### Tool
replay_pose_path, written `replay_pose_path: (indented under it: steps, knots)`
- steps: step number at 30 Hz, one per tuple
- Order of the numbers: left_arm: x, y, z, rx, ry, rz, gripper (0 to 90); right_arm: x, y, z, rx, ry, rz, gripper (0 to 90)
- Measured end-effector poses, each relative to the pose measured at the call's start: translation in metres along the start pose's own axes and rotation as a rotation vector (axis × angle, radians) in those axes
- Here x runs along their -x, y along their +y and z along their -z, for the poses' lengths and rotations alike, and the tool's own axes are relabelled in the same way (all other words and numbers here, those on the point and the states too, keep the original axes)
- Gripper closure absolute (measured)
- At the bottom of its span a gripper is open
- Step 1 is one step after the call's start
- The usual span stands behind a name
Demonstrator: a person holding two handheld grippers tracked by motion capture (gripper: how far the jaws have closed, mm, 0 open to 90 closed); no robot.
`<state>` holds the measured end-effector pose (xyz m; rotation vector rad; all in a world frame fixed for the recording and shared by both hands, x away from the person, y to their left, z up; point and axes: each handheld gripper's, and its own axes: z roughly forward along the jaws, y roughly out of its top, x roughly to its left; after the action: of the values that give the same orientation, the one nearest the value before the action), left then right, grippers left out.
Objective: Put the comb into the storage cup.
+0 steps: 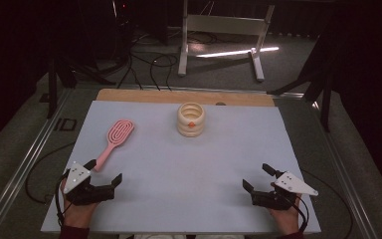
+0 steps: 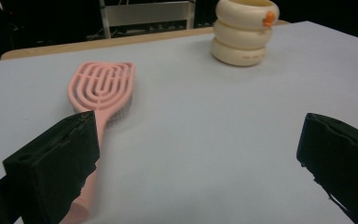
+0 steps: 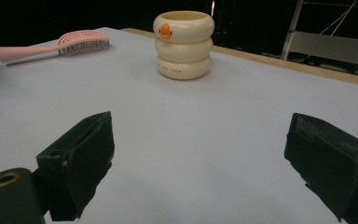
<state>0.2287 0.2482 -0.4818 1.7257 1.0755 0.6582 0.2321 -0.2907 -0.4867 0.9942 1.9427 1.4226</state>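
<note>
The left gripper has its jaws wide open and holds nothing. The right gripper is wide open too, and empty. The pink hairbrush lies flat on the table; the tip of its handle is just beside the left gripper's left jaw. Its long line runs from there up and away, with the wide head at the far end. It looks light, stiff and a bit slippery. The thin handle is the best place to pinch. Farther off stands a cream ringed cup.
</note>
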Motion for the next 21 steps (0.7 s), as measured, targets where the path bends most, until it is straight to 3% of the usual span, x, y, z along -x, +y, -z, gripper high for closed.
replay_pose_path:
  steps: [10,21]
  knots:
    - [0.0039,-0.0050,-0.0040,-0.023,0.007,-0.025,0.0,-0.0005,-0.0007,-0.0031,0.002,0.008,0.001,8.2]
    - [0.0005,-0.0032,-0.0022,-0.034,0.012,-0.004,0.0,-0.0005,-0.0026,-0.0073,-0.008,0.009,-0.002,8.2]
